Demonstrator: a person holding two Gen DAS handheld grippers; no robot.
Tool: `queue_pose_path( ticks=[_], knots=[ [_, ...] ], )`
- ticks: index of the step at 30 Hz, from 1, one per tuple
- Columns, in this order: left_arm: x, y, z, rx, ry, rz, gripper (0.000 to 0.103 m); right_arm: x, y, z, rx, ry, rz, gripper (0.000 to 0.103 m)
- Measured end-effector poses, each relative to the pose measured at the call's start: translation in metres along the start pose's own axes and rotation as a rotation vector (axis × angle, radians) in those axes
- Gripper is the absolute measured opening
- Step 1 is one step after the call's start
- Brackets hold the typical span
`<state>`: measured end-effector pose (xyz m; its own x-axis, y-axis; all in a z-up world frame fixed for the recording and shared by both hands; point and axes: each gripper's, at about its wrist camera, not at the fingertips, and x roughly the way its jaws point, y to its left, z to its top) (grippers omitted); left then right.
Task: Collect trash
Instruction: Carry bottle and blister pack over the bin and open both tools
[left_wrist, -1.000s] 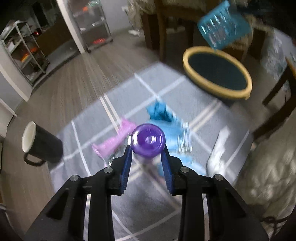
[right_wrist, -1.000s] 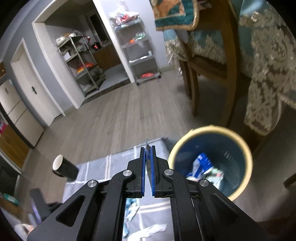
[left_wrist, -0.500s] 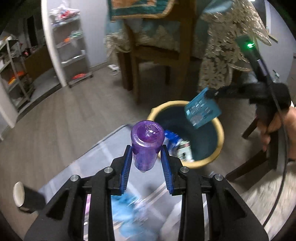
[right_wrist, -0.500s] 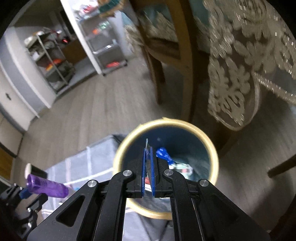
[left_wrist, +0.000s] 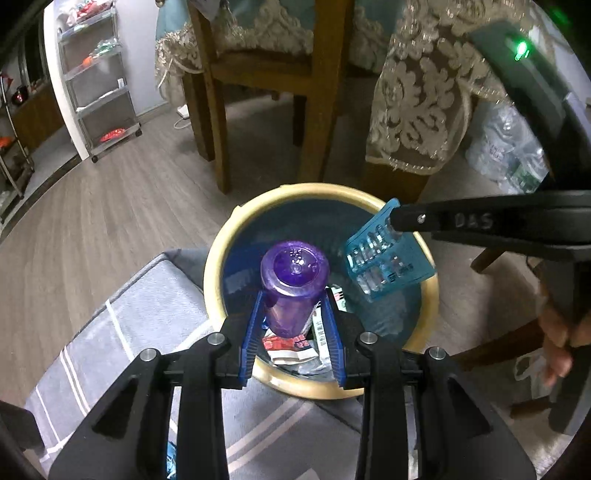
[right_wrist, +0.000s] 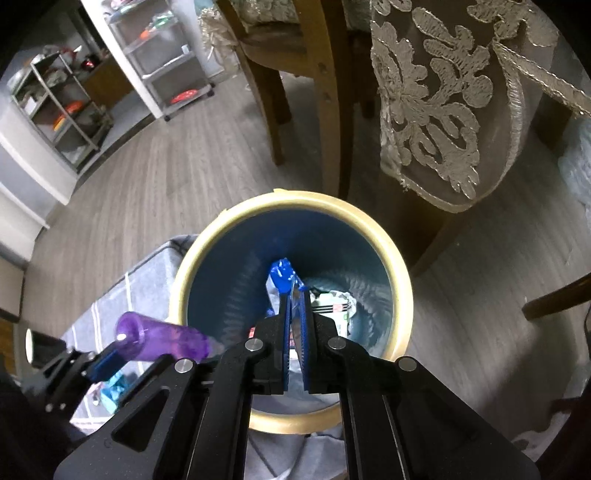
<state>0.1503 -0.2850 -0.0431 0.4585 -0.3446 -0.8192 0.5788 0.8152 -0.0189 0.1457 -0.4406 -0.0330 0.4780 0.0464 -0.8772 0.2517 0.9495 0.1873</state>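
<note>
The purple bottle (left_wrist: 293, 286) hides much of the litter in the bin (left_wrist: 428, 302).

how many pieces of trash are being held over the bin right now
2: a purple bottle in the left gripper, and a blue wrapper pinched by the right gripper, both above the trash bin.

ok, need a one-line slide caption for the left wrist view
Left tool holds a purple bottle over the yellow-rimmed bin; right tool brings a blue wrapper over it.
</note>
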Motion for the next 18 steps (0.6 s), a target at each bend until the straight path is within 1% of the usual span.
queue_pose_path(
  ticks=[5,6,7,8,10,12,13,14,15,16,17,18],
  knots=[
    [0.005,0.004,-0.005,-0.006,0.005,0.01,0.033,0.003,-0.001,0.003,0.005,0.005,0.011,0.006],
    [0.006,0.005,-0.005,-0.009,0.005,0.014,0.036,0.003,0.0,0.003,0.0,0.004,0.009,0.008],
    [0.005,0.006,-0.005,-0.015,0.004,0.016,0.041,0.003,0.001,0.004,-0.003,0.003,0.008,0.009],
    [0.002,0.008,-0.006,-0.02,0.001,0.018,0.045,0.002,0.001,0.004,-0.004,-0.001,0.007,0.013],
    [-0.001,0.01,-0.006,-0.025,-0.006,0.026,0.047,0.001,0.002,0.004,-0.009,-0.003,0.006,0.018],
    [-0.007,0.012,-0.009,-0.028,-0.011,0.032,0.053,-0.001,0.003,0.005,-0.017,-0.01,-0.001,0.026],
    [-0.011,0.013,-0.011,-0.031,-0.016,0.039,0.061,-0.004,0.004,0.005,-0.02,-0.02,-0.004,0.029],
    [-0.015,0.014,-0.012,-0.032,-0.021,0.042,0.068,-0.006,0.005,0.005,-0.022,-0.028,-0.002,0.038],
    [-0.021,0.016,-0.014,-0.035,-0.031,0.052,0.072,-0.011,0.007,0.004,-0.026,-0.044,0.005,0.05],
    [-0.027,0.019,-0.015,-0.038,-0.042,0.065,0.08,-0.016,0.01,0.002,-0.032,-0.061,0.008,0.057],
    [-0.035,0.023,-0.017,-0.045,-0.058,0.08,0.087,-0.021,0.012,0.001,-0.037,-0.078,0.01,0.068],
    [-0.04,0.027,-0.019,-0.053,-0.068,0.088,0.09,-0.024,0.014,0.0,-0.04,-0.09,0.012,0.078]
  ],
)
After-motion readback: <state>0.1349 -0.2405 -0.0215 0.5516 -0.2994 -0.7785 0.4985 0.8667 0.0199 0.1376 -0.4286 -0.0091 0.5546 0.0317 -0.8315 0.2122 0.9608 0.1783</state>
